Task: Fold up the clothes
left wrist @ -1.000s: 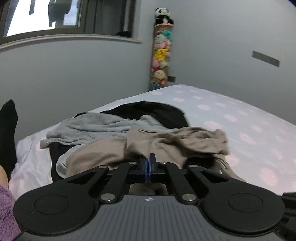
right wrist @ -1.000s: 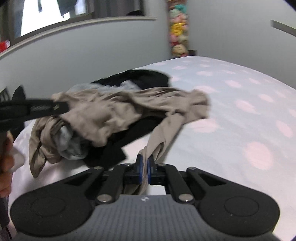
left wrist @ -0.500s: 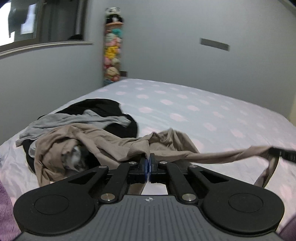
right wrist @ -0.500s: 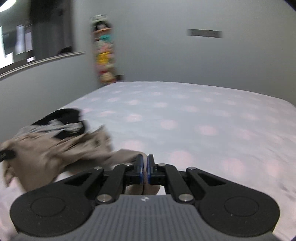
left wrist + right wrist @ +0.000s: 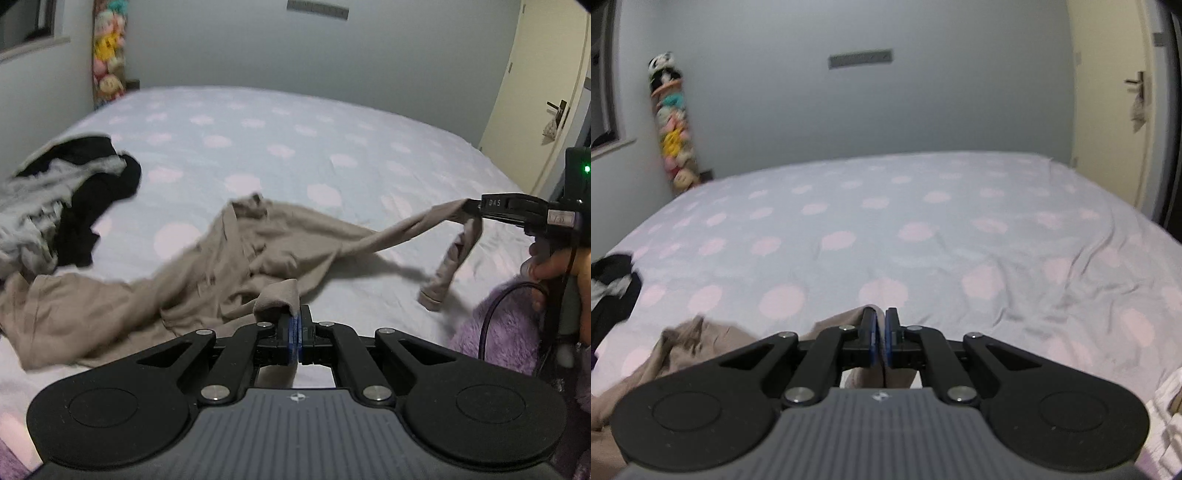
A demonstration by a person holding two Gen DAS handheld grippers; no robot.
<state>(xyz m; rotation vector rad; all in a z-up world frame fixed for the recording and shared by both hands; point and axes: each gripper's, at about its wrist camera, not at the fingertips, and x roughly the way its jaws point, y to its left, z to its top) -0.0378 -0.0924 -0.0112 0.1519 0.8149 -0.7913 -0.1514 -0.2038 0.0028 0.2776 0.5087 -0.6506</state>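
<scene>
A beige garment [image 5: 258, 254] lies crumpled and stretched across the near part of the bed. My left gripper [image 5: 295, 325] is shut on a fold of it close to the bed's near edge. My right gripper [image 5: 881, 332] is shut on another part of the beige garment [image 5: 694, 343]. In the left wrist view the right gripper [image 5: 476, 206] holds one end lifted off the bed at the right, with a sleeve hanging below it.
A pile of black and grey clothes [image 5: 70, 195] lies at the left of the bed [image 5: 295, 147], which has a pale sheet with pink dots. A column of plush toys [image 5: 107, 55] stands in the far left corner. A door [image 5: 546, 92] is at the right.
Both grippers have swung to the right, pulling the beige garment off the clothes pile onto the open sheet. The right gripper has moved away from the left, stretching the cloth between them.
</scene>
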